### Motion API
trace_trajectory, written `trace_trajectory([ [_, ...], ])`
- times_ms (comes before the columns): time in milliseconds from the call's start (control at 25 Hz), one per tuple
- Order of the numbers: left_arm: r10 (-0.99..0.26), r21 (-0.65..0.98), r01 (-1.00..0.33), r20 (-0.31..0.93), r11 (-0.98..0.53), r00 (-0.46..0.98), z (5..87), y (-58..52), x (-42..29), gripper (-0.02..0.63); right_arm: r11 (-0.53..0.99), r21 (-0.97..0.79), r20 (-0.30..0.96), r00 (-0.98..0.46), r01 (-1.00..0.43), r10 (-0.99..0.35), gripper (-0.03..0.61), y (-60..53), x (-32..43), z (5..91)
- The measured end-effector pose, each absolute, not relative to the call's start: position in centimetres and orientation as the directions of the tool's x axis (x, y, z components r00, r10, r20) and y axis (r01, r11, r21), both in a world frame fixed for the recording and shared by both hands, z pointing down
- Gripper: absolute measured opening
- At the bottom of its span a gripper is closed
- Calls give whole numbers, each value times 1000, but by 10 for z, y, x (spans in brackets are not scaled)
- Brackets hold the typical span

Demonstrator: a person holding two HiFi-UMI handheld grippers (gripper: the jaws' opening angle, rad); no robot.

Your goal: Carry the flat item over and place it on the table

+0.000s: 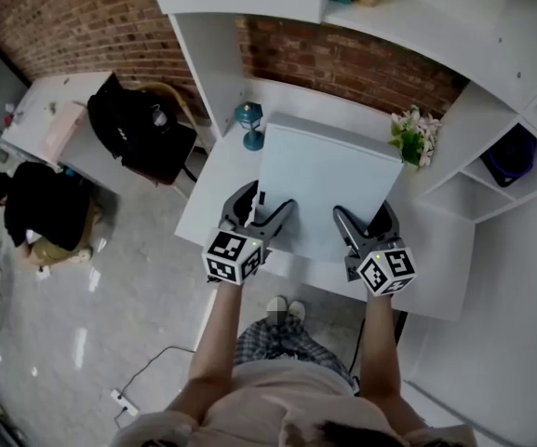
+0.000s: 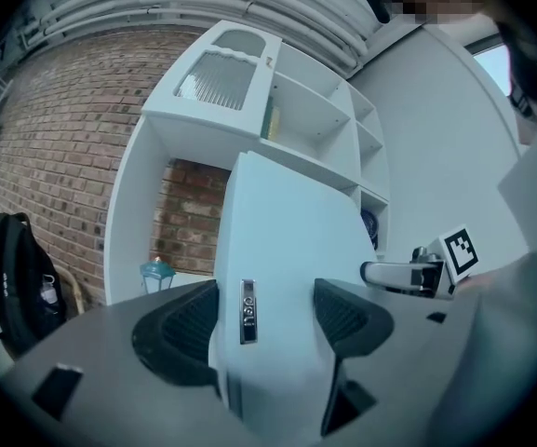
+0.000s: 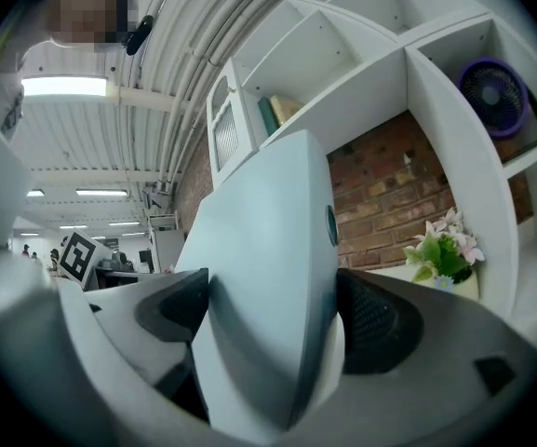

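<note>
A flat pale blue-grey case (image 1: 324,184) hangs over the white table (image 1: 436,277), its near edge held from both sides. My left gripper (image 1: 266,214) is shut on the case's near left corner; in the left gripper view the case (image 2: 282,277) fills the gap between the dark pads, with a small metal badge (image 2: 248,311) facing me. My right gripper (image 1: 369,222) is shut on the near right corner; the right gripper view shows the case (image 3: 268,296) pinched edge-on between the pads (image 3: 375,319).
A teal lantern (image 1: 248,124) stands at the table's back left and a flower pot (image 1: 414,138) at its back right. White shelving (image 1: 491,54) rises behind, with a purple fan (image 1: 508,156) in a cubby. A person (image 1: 40,208) crouches at far left by another desk (image 1: 49,115).
</note>
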State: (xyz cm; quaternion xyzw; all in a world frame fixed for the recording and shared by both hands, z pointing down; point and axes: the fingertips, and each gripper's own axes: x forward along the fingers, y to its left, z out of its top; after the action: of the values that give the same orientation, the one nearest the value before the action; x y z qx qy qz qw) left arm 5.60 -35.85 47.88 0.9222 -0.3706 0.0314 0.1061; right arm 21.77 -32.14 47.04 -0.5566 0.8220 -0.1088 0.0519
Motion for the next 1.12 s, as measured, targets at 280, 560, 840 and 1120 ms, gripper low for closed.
trace_trajectory([
  [280, -727, 198, -750, 187, -631, 661, 510, -361, 17, 333, 411, -285, 88, -450, -866, -889, 431, -339, 181, 504],
  [560, -749, 231, -788, 247, -571, 615, 546, -372, -10, 333, 439, -330, 154, -506, -836, -849, 432, -360, 155, 541],
  [840, -751, 293, -798, 280, -527, 598, 573, -389, -17, 333, 436, -370, 200, -529, -820, -825, 434, -385, 150, 567],
  [1120, -744, 372, -804, 329, -464, 581, 604, -410, -11, 333, 398, -411, 272, -526, -821, -806, 436, -413, 158, 596],
])
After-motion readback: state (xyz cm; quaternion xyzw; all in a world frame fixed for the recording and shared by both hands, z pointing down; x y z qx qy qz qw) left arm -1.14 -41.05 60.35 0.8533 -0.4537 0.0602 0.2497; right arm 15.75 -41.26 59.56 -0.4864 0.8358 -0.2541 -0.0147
